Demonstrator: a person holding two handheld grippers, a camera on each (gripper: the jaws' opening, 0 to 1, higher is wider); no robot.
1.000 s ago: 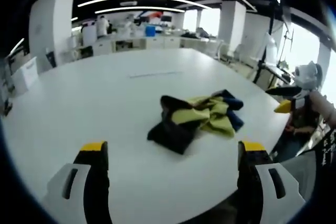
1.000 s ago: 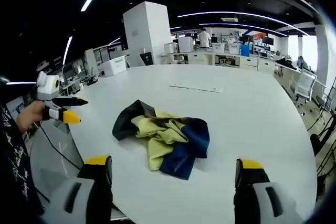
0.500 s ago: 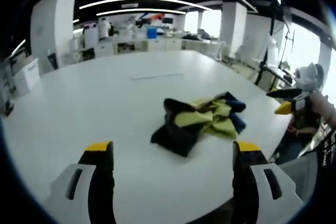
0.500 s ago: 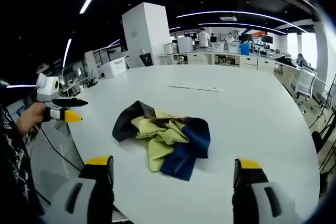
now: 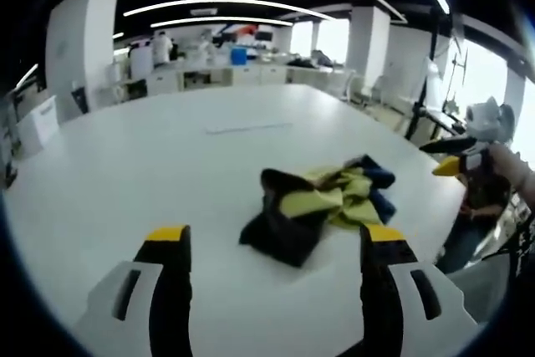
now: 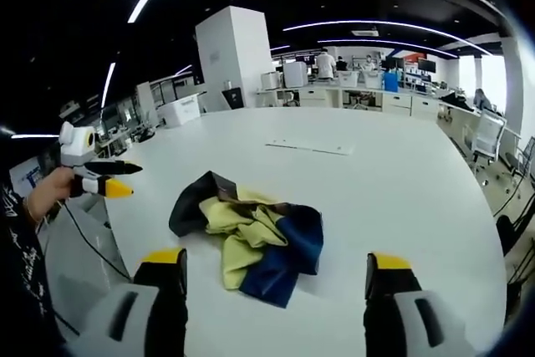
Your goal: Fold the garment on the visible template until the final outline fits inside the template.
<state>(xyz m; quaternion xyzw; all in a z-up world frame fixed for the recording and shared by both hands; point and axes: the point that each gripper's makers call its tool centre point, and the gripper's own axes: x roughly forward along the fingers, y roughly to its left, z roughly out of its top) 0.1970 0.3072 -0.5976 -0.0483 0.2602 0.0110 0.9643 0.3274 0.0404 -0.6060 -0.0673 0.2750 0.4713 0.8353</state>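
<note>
As both views have edged closer, the crumpled garment (image 5: 319,211) sits mid-frame, unfolded. Left gripper (image 5: 276,244) and right gripper (image 6: 272,269) gape empty, jaws slightly narrower than before; folding hasn't begun.

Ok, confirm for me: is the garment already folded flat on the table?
No, the garment lies crumpled in a heap on the white table, untouched by either gripper.
</note>
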